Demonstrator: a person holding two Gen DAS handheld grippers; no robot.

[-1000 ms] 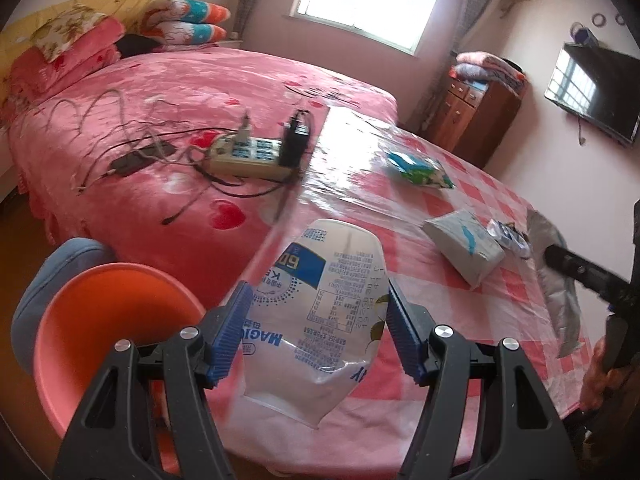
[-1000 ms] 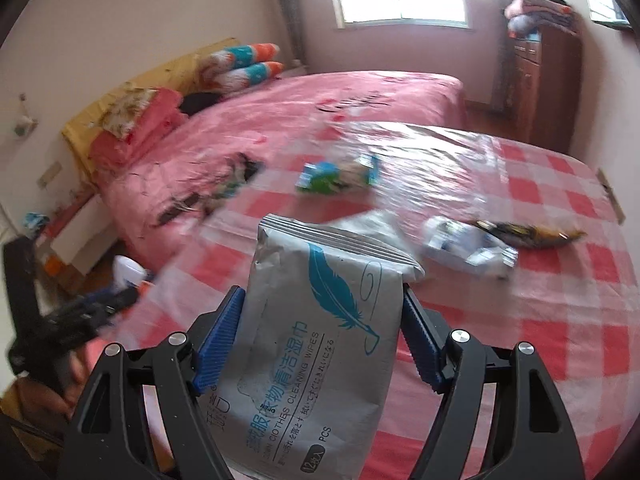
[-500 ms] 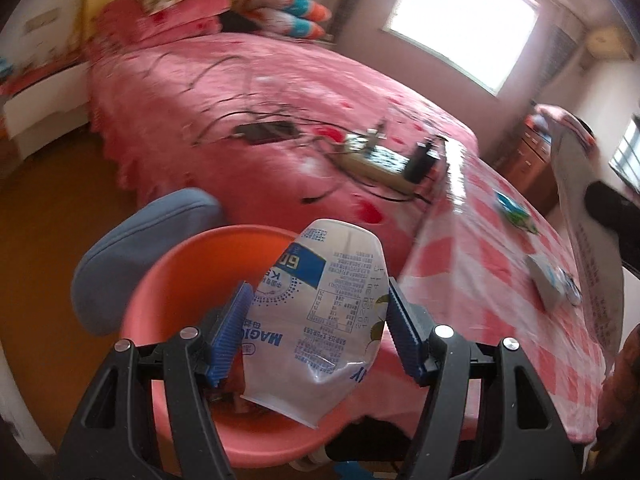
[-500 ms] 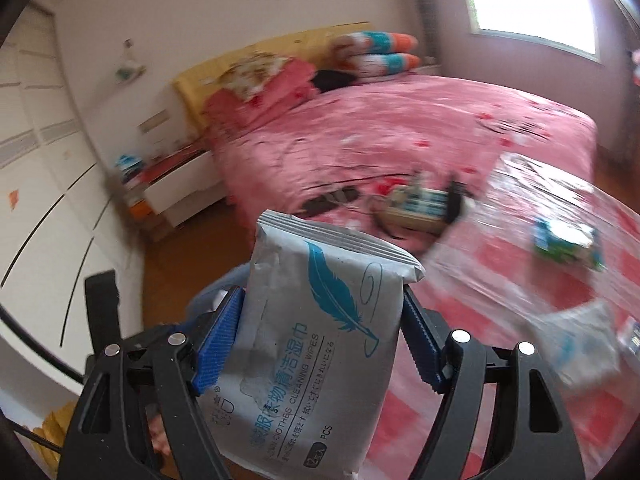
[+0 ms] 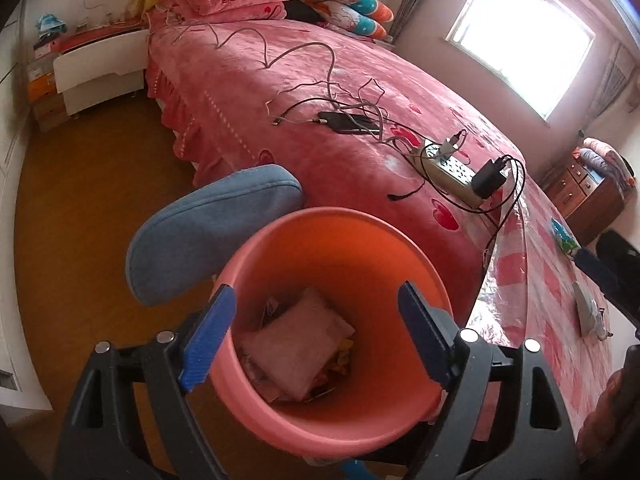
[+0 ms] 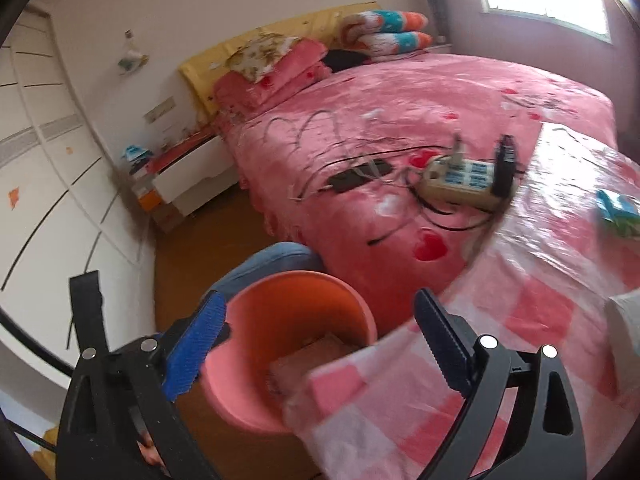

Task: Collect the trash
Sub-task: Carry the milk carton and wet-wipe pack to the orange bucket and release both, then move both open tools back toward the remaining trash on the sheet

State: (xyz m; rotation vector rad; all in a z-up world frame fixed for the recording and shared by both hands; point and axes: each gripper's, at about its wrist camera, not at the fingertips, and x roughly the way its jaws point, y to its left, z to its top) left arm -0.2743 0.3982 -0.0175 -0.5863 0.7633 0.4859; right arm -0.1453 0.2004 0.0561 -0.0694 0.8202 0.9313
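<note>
Both packets are gone from my jaws, which have just been opening: left gripper [image 5: 316,332] hangs spread and empty over the orange bin [image 5: 256,392] so trash [image 5: 298,350] lands inside; right gripper [image 6: 320,344] is likewise released, nothing between.

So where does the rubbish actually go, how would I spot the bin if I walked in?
Find the big bed with the pink heart-print blanket, then the table with the pink checked plastic cloth at its foot. On the floor at that corner stands a round salmon-orange plastic bucket with wrappers inside. Beside it is a blue padded chair back; the bucket is the only open container there.
</note>
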